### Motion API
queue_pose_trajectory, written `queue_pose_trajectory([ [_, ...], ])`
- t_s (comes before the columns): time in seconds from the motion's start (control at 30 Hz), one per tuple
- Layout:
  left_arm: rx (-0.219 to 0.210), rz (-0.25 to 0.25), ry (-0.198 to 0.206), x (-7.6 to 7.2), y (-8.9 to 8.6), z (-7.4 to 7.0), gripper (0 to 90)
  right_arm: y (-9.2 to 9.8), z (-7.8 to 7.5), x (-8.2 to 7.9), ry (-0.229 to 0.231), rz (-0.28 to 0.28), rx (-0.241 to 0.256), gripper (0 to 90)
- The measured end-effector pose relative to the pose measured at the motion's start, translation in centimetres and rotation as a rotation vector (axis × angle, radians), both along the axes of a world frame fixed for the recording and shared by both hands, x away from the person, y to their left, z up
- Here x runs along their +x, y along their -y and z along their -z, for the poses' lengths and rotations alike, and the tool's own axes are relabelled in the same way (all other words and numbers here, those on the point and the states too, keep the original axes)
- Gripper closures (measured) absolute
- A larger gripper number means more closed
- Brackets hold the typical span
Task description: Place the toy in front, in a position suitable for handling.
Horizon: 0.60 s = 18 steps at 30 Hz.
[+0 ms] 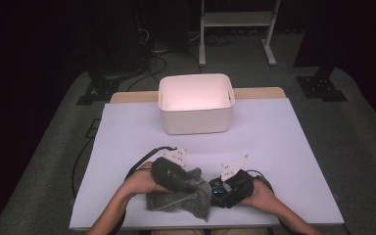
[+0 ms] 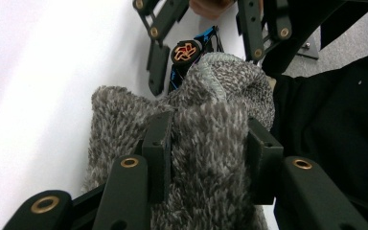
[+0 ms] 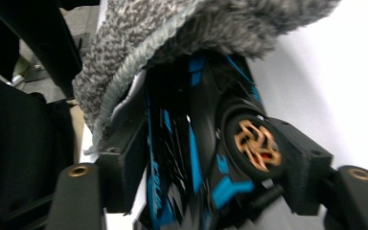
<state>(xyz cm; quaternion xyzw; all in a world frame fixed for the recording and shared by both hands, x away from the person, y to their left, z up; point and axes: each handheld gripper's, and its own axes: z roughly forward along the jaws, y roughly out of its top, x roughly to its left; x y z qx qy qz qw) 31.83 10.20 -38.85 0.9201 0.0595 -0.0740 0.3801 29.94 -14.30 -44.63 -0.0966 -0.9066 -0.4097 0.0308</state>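
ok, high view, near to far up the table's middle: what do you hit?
Grey fuzzy cloth → bare white table top → white bin → metal stand on the floor beyond.

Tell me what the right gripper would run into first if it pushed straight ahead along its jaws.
Probably the grey fuzzy pouch. The right gripper is already shut on the black and blue toy car, whose front end sits inside the pouch's open mouth, so the knitted rim lies just ahead. Depth is hard to judge.
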Motion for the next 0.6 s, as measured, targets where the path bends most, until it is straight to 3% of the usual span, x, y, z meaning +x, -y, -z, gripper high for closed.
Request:
queue_pose_trajectory([
  [0.33, -0.019, 0.024, -0.008, -0.5, -0.2, -0.2, 67.2, -1.0, 0.2, -0.3, -0.061, -0.064, 0.005, 50.9],
  [0.4, -0.026, 0.026, -0.008, -0.6, -0.3, -0.3, 72.6, -0.9, 0.2, -0.4, -0.064, -0.079, 0.005, 53.2],
  [0.53, -0.04, 0.026, -0.011, -0.7, -0.5, -0.3, 74.7, -1.0, 0.1, -0.7, -0.036, -0.095, 0.002, 54.6],
  [0.6, -0.041, 0.022, -0.01, -0.6, -0.6, -0.5, 74.7, -1.0, -0.1, -0.7, 0.002, -0.096, -0.008, 54.7],
])
